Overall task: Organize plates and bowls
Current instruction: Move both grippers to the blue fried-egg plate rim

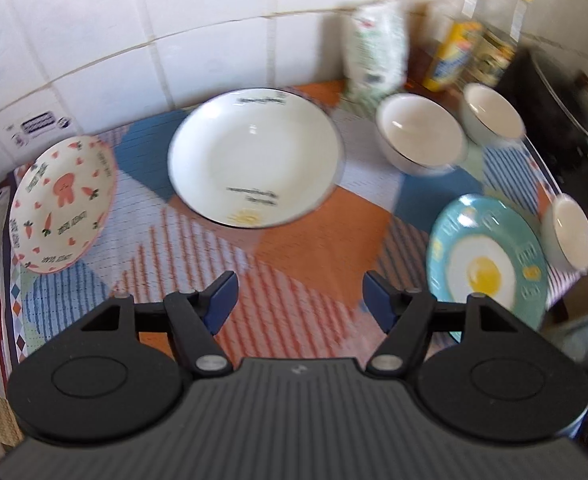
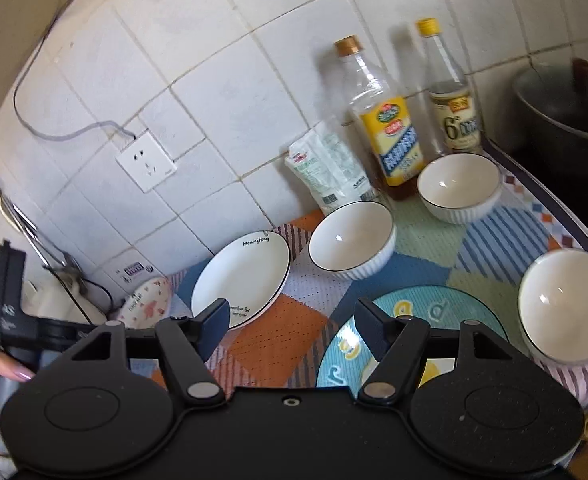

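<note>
I am holding both grippers above the counter, and neither is carrying anything. My left gripper [image 1: 300,300] is hanging with its jaws apart over bare mat [image 1: 294,248], nothing between the pads. My right gripper [image 2: 291,326] is likewise standing apart and empty, over the near edge of the blue egg plate [image 2: 446,312].

The dishes are lying scattered, each alone on the mat, which is why I am judging the sorting as hardly begun. The white plate [image 1: 253,156] is sitting in the middle near the wall. The rabbit plate [image 1: 61,204] is resting at the far left, tilted up on something I cannot make out. The blue egg plate is lying at the near right edge. Three white bowls are standing upright and apart: one [image 2: 352,240] just beside the white plate, one [image 2: 460,188] in front of the bottles [image 2: 390,128], and one [image 2: 566,304] at the right edge beside the blue plate.

With jaws wide like this, I am probably getting ready to take a rim. I would guess the bowls want nesting into one stack and the plates into another. The rims are thin and glazed, so a pinch is likely slipping unless I am biting well over the edge.
</note>
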